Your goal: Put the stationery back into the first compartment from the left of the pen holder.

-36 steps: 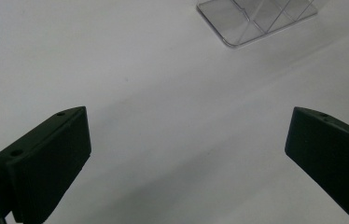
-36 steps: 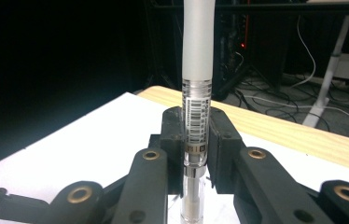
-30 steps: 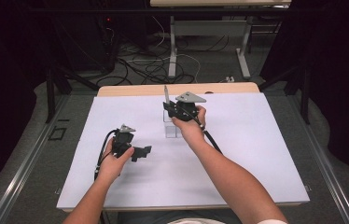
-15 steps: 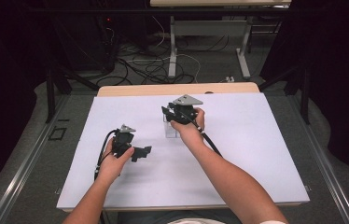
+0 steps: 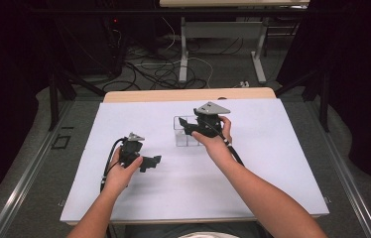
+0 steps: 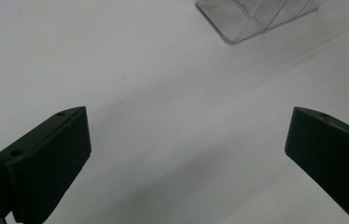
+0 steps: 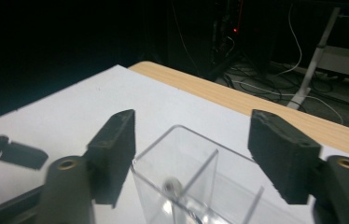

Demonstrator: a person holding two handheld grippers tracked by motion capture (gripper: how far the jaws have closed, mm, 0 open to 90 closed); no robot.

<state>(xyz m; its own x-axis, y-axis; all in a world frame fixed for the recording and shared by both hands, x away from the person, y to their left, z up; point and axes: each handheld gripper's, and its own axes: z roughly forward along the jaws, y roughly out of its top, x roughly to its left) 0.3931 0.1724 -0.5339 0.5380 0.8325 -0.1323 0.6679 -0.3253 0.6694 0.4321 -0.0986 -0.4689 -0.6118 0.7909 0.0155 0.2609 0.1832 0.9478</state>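
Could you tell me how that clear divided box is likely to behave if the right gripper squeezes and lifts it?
The clear box looks rigid, thin-walled plastic, so probably stiff and light. Its glossy walls may slip between the open right gripper pads. It seems empty, so a push would likely slide it on the white sheet.

Clear divided plastic box [image 5: 187, 133] stands upright on the white sheet [image 5: 273, 163]

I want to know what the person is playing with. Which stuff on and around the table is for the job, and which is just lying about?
Looks like part of the job:
- clear plastic divided box, between the right claw's open jaws
- right claw
- left claw, open, off to one side of the box
- white table sheet

Just lying about:
- cables on the floor
- far table's legs
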